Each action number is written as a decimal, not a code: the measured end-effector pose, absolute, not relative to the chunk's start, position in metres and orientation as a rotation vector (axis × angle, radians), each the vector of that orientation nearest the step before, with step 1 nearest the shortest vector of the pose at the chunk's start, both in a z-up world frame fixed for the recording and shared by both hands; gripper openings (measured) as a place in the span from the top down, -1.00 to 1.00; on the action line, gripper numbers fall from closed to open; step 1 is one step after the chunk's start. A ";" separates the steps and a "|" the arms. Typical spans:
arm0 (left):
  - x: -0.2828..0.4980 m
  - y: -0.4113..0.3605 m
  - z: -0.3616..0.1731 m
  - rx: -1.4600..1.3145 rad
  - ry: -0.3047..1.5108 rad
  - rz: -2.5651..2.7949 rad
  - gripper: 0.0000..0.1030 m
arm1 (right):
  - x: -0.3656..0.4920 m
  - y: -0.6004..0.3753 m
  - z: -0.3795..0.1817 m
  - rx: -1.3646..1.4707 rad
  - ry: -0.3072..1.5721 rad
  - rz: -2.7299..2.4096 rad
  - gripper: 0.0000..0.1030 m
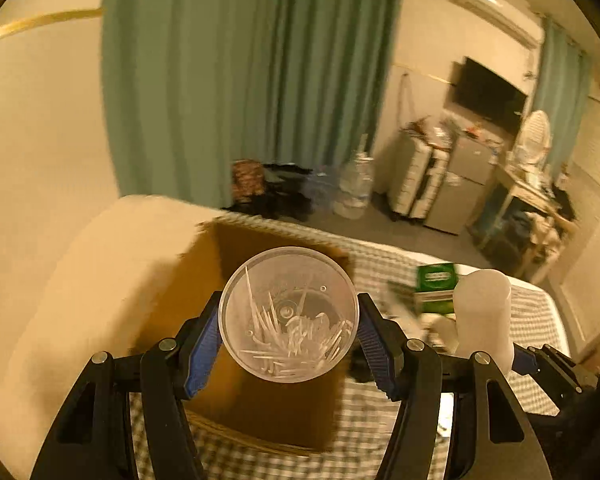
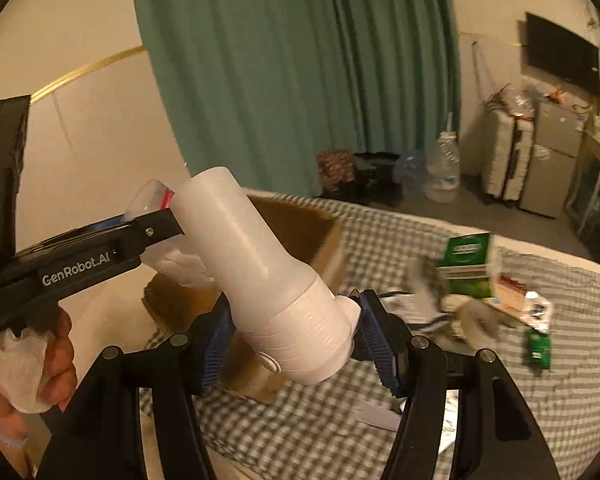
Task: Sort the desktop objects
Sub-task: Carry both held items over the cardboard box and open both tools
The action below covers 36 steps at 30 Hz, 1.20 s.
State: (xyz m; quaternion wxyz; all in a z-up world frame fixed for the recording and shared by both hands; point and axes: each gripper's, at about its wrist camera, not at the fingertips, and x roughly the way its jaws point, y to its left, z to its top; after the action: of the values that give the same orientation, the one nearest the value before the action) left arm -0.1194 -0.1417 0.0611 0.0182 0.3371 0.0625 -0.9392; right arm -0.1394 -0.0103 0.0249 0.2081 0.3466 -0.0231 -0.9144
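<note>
Above the cardboard box, the left gripper clamps a clear cup of toothpicks upright, likely so none spill. Just right of the box, the right gripper pinches a white bottle, base raised, ready for dropping in.

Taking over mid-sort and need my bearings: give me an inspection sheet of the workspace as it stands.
Surface: checked cloth, partly blurred.
Job's things: clear cup of small white sticks, held above the cardboard box; white bottle, tilted, cap toward the camera.
Clutter: green box, red-and-white packet, small green pack, papers; other items too blurred to name.
Grippers: left gripper shut on the cup; right gripper shut on the bottle's cap end.
Cables: nothing seen.
Surroundings: green curtain, water jugs, television, small fridge.
</note>
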 end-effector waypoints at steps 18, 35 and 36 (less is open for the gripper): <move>-0.152 -0.210 -0.032 1.186 0.308 -2.841 -0.56 | -0.245 -0.084 -0.070 1.229 -0.319 -2.335 -0.32; -0.103 -0.097 0.018 1.123 0.083 -3.015 -0.99 | -0.172 0.030 0.031 0.890 -0.229 -2.697 -0.91; -0.098 -0.080 0.021 1.117 0.075 -3.038 -1.00 | -0.166 0.046 0.034 0.887 -0.212 -2.730 -0.91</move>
State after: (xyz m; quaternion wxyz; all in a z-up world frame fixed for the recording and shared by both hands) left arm -0.0981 -0.0799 0.0213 -0.0478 0.3446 0.0231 -0.9372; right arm -0.1664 0.0460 0.0339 0.1312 0.3054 -0.0731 -0.9403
